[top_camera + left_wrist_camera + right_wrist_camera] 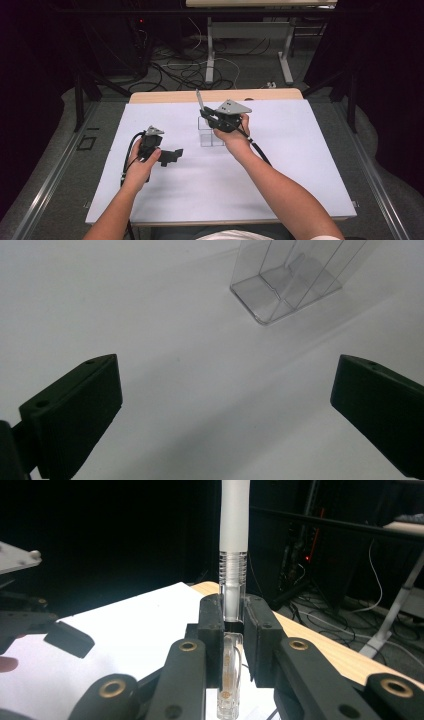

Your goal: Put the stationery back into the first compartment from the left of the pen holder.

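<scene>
Your right gripper (233, 630) has its jaws clamped on a clear pen (233, 555), held upright just above the clear plastic holder (211, 134) on the white table sheet (280, 170). Your left gripper (170, 156) sits near the holder's left, jaws spread wide and empty, pointed toward it.

One pen (234, 555), one clear holder (210, 135), two grippers.

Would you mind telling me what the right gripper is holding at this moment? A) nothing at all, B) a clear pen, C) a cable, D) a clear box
B: the right gripper has its fingers closed on an upright clear pen, above the clear box.
</scene>
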The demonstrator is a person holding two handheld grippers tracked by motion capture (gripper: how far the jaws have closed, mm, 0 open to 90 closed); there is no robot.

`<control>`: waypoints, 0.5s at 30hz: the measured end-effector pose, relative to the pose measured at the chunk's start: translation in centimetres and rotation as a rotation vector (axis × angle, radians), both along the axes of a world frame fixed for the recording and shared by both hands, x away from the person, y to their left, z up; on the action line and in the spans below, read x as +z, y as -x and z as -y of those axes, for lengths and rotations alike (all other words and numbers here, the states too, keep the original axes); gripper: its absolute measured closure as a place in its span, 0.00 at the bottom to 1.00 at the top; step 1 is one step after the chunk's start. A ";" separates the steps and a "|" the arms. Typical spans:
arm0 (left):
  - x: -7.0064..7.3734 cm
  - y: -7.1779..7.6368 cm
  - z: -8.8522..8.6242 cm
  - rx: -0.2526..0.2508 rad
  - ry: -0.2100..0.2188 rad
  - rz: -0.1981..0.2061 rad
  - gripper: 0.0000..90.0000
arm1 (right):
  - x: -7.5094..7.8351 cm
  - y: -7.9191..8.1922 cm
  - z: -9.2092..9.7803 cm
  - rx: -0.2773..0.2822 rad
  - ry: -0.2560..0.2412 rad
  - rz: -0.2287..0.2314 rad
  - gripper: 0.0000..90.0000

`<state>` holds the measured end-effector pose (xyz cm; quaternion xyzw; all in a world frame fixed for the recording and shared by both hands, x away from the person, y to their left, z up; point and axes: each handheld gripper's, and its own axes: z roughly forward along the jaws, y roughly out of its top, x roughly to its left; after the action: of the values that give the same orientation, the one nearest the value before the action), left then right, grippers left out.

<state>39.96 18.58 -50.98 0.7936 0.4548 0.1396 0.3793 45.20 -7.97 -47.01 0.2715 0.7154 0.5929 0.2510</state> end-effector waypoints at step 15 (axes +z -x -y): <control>-0.6 -0.1 -0.1 0.003 -0.043 -0.017 0.00 | -1.8 -0.6 -0.9 -0.029 -0.015 -0.122 0.88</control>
<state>40.09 18.69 -51.60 0.8022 0.4560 0.1431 0.3580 45.83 -7.11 -48.86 0.3192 0.7210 0.5769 0.2132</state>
